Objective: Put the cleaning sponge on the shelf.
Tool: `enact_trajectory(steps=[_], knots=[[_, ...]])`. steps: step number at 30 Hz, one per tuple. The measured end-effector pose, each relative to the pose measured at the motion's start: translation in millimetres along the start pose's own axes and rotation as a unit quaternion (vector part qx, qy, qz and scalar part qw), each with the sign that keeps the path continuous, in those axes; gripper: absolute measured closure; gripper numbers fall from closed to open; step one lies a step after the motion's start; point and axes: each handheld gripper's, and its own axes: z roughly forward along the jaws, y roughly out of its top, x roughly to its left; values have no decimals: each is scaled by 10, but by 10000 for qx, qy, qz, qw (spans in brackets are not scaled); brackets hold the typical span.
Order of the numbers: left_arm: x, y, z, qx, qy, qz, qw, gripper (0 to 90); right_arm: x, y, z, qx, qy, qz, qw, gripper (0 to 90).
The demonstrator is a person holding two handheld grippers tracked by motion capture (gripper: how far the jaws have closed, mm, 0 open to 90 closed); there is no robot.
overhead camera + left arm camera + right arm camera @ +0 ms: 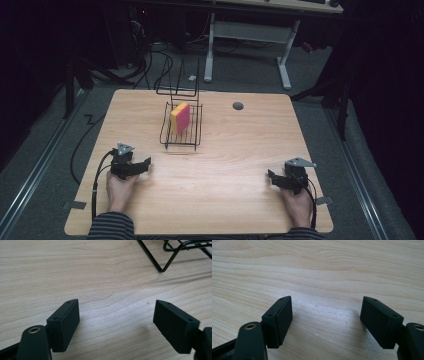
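Yellow-and-pink sponge [180, 118] in black wire rack [181, 131], pale woodgrain table [225, 165], striped sleeves [111, 226].

No text, label, brand or number can be read anywhere — not on any surface.

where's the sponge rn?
In the high view, the yellow-and-pink sponge stands on edge inside the black wire rack, left of table centre toward the far edge, well beyond the left gripper.

Wooden table [225, 165], black wire rack [181, 127] holding yellow-pink sponge [180, 117], left tool [131, 165], right tool [286, 179]
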Motion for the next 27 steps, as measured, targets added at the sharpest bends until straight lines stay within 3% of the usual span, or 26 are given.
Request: enact_trajectory(steps=[17,21,27], knots=[[-1,2,21,38,185,38,9998,224,0,-1,-1,-1,3,-8,10000,262],[-47,7,35,116,343,201,9991,222,4,-1,-2,6,6,18,10000,262],[-45,6,34,113,307,210,9992,219,0,-2,-1,-4,14,8,10000,262]])
